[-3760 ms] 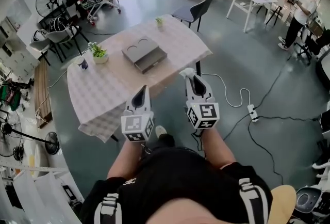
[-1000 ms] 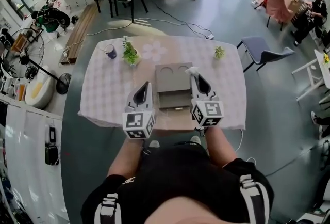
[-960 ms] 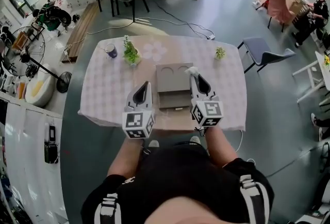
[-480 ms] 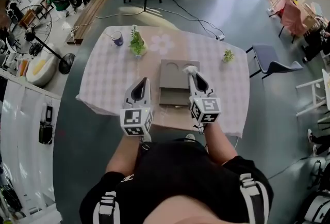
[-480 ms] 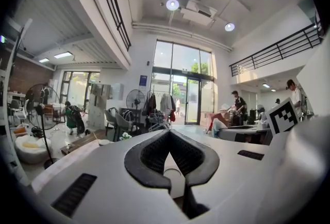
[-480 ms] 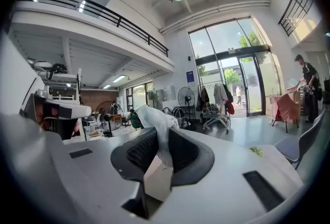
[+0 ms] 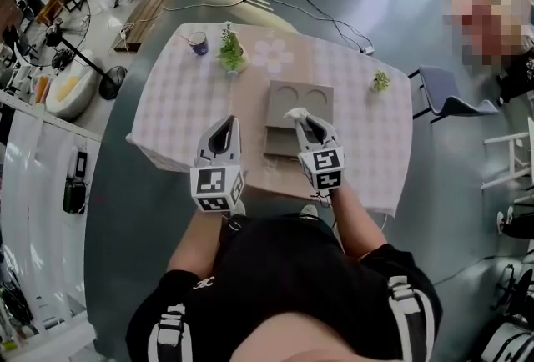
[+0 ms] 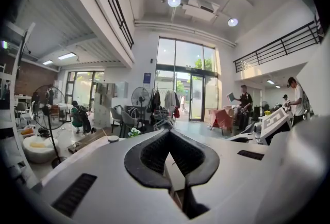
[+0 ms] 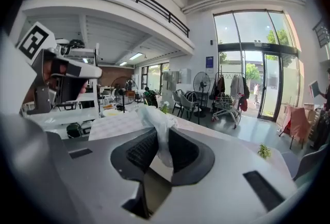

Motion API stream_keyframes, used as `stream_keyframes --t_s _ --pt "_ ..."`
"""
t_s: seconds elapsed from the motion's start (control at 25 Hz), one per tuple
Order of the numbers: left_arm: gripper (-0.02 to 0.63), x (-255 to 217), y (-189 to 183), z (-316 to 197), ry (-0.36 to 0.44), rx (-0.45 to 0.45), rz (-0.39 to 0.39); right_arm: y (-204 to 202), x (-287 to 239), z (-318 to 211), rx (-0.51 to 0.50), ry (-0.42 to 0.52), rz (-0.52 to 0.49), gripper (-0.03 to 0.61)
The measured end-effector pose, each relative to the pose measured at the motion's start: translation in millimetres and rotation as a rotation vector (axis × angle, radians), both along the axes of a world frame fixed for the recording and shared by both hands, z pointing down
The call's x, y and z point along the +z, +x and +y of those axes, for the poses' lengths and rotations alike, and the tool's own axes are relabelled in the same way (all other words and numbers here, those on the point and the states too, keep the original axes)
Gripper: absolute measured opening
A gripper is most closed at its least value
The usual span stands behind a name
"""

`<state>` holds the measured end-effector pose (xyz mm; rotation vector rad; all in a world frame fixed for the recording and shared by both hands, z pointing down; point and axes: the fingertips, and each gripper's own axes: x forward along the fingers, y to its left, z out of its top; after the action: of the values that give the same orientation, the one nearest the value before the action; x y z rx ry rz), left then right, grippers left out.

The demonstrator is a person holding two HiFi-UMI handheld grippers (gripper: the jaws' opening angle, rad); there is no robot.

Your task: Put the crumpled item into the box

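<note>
My right gripper (image 7: 302,118) is shut on a white crumpled item (image 7: 292,113), a thin wad that sticks up out of the jaws (image 9: 156,124). It hangs over the near end of a flat grey box (image 7: 301,98) in the middle of the checked table (image 7: 179,110). The box's top has two round recesses, and a lower open part (image 7: 279,142) juts toward me. My left gripper (image 7: 224,123) hovers over the table left of the box, its fingertips (image 8: 164,136) meeting with nothing held.
A potted plant (image 7: 231,52) and a mug (image 7: 198,42) stand at the table's far left, and a small plant (image 7: 381,82) at the far right. A grey chair (image 7: 452,99) sits right of the table, a floor fan (image 7: 33,33) to the left. People stand in the background.
The view has come closer over the table. Both grippers have moved forward from the near edge. The right one now holds the crumpled item over the box's near end.
</note>
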<state>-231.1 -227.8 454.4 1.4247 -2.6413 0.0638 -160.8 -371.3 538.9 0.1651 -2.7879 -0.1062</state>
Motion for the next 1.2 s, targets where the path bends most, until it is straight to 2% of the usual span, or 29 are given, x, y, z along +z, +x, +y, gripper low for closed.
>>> stream_keyframes --t_s 0.32,0.68,1.2 --pt "0.003 3 -2 13 -0.007 -0.009 0.006 6 58 23 -0.066 0.086 0.171 0.062" --pt "0.003 9 2 19 -0.028 -0.002 0.009 21 105 26 -0.070 0.084 0.309 0.063" --pt "0.003 6 -3 21 -0.055 -0.021 -0.014 40 168 6 -0.088 0.093 0.621 0.063"
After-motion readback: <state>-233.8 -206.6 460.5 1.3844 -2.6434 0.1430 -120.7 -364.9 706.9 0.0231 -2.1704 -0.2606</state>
